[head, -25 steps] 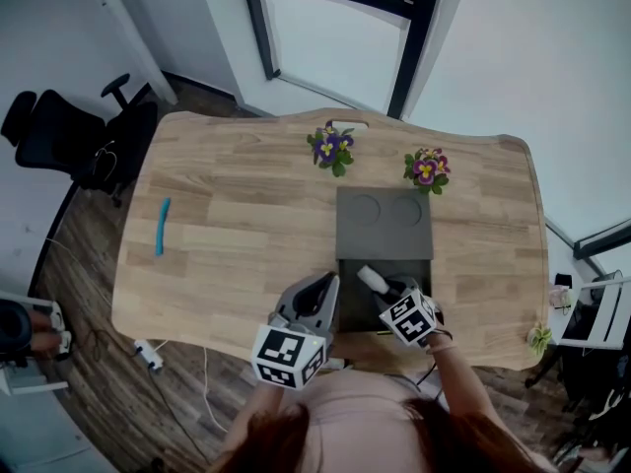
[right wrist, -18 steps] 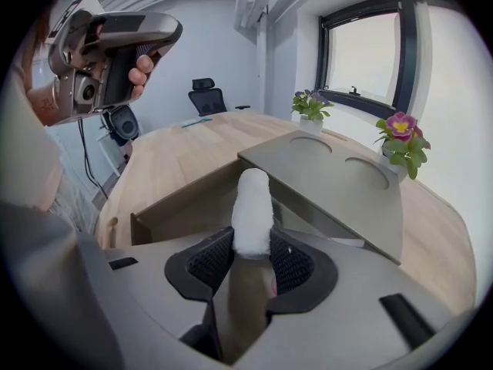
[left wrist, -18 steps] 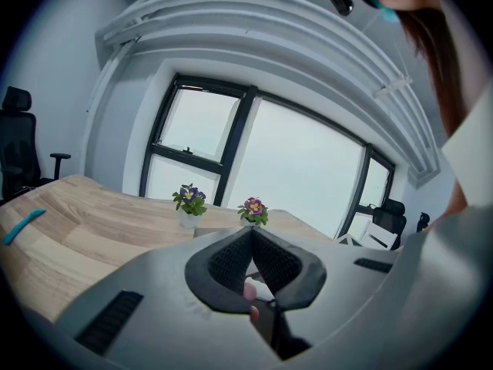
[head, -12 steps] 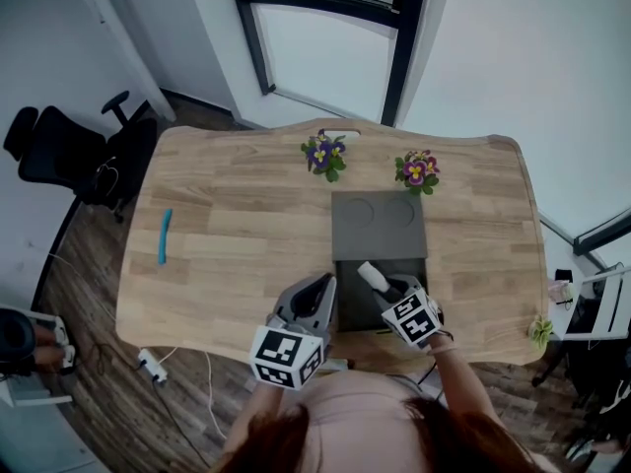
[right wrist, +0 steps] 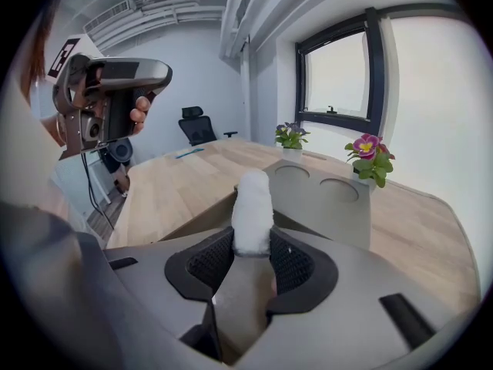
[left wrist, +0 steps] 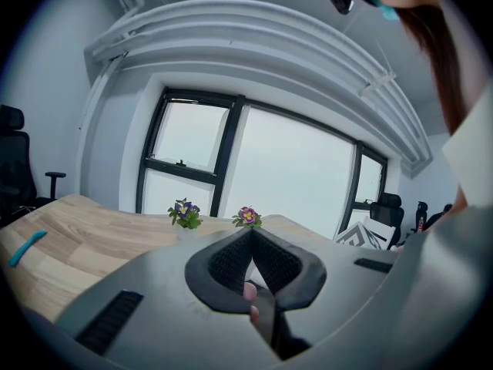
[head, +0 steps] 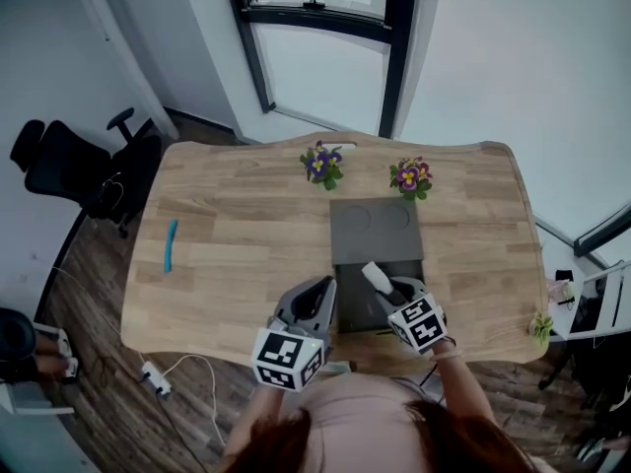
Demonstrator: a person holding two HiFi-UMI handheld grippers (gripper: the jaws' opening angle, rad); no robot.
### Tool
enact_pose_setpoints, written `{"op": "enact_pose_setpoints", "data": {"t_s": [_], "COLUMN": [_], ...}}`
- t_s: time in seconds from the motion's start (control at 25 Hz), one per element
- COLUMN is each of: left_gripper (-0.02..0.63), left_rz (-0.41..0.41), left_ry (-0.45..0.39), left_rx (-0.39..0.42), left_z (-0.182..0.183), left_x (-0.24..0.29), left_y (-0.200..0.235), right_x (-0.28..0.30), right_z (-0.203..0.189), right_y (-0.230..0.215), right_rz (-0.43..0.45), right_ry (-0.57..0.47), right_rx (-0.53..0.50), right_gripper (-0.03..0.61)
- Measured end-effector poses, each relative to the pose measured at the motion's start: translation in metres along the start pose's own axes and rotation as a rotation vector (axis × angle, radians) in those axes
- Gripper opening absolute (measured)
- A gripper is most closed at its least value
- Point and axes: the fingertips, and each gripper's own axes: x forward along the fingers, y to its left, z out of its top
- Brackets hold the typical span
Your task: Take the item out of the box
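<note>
A dark grey box (head: 347, 308) sits near the table's front edge with its lid (head: 376, 229) folded back flat; the lid (right wrist: 320, 195) has two round dents. My right gripper (head: 386, 289) is above the open box, shut on a white fluffy-tipped item (head: 373, 276). In the right gripper view the item (right wrist: 253, 203) sticks up from between the right gripper (right wrist: 251, 245) pads. My left gripper (head: 320, 292) hangs left of the box, jaws shut and holding nothing. The left gripper view shows the left gripper (left wrist: 251, 236) tips meeting. The left gripper (right wrist: 115, 75) is held up in a hand.
Two pots of purple flowers (head: 320, 164) (head: 410, 176) stand behind the lid at the table's far edge. A blue pen-like thing (head: 171, 246) lies far left. A black office chair (head: 69, 166) is off the left end. A cable (head: 187, 372) lies on the floor.
The head view has shifted a little. Both grippers keep about the same place by the box, and the right one still holds the white item.
</note>
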Motion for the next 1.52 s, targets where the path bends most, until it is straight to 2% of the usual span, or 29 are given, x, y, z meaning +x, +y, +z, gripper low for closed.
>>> {"op": "enact_pose_setpoints", "data": {"t_s": [0.56, 0.96, 1.2, 1.52], "left_gripper": [0.002, 0.002, 0.002, 0.002], "left_rz": [-0.053, -0.014, 0.034, 0.04], "left_ry": [-0.023, -0.04, -0.064, -0.066], "left_rx": [0.089, 0.105, 0.085, 0.08], "left_z": [0.014, 0.02, 0.024, 0.019], "left_x": [-0.007, -0.019, -0.031, -0.048], "left_y": [-0.029, -0.036, -0.037, -0.054], "right_x": [-0.043, -0.085, -0.104, -0.132], "right_z": [0.021, 0.042, 0.046, 0.06], "right_y": [0.0, 0.009, 0.015, 0.029], "right_rz": [-0.043, -0.059, -0.067, -0.07], "right_ry": [-0.135, -0.269, -0.331, -0.416], "right_rx": [0.042, 0.09, 0.142, 0.164], "right_gripper": [0.133, 0.133, 0.133, 0.133]}}
